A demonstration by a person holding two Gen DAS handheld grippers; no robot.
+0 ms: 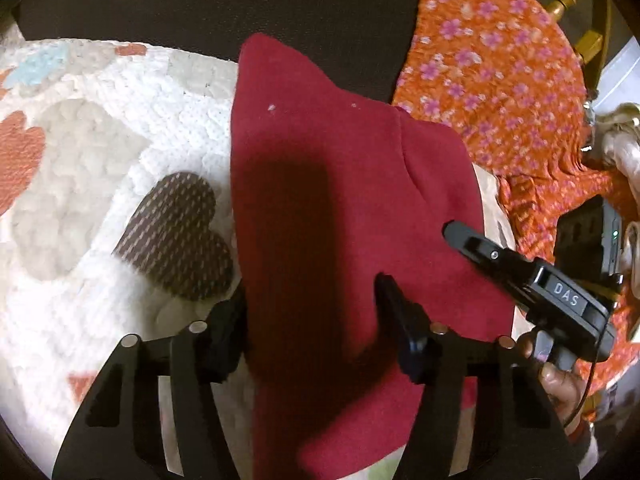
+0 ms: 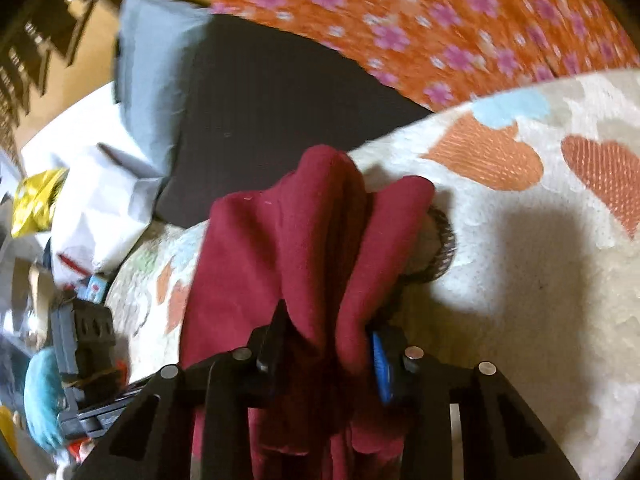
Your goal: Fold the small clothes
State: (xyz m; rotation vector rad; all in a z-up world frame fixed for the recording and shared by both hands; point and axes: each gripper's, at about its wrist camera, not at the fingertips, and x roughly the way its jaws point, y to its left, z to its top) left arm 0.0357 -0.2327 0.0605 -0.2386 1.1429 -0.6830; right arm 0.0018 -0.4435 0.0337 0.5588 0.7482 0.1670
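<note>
Gripping bunched red garment (image 2: 304, 248): right tool (image 2: 326, 348) | left tool (image 1: 312, 320) parted, straddling cloth | heart-print blanket (image 1: 100, 152) beneath

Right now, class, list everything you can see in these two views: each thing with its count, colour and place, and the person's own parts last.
small garment: one, dark red, on the blanket, between both grippers' fingers
blanket: one, white with orange, blue and brown hearts, under the garment
floral cloth: one, orange with pink flowers, beyond the blanket
dark mat: one, black, behind the blanket
pillow: one, grey-blue, far left in the right wrist view
left gripper: black, straddling the garment
right gripper: black, one blue pad, bunched garment between its fingers
hand: one, holding the right gripper
</note>
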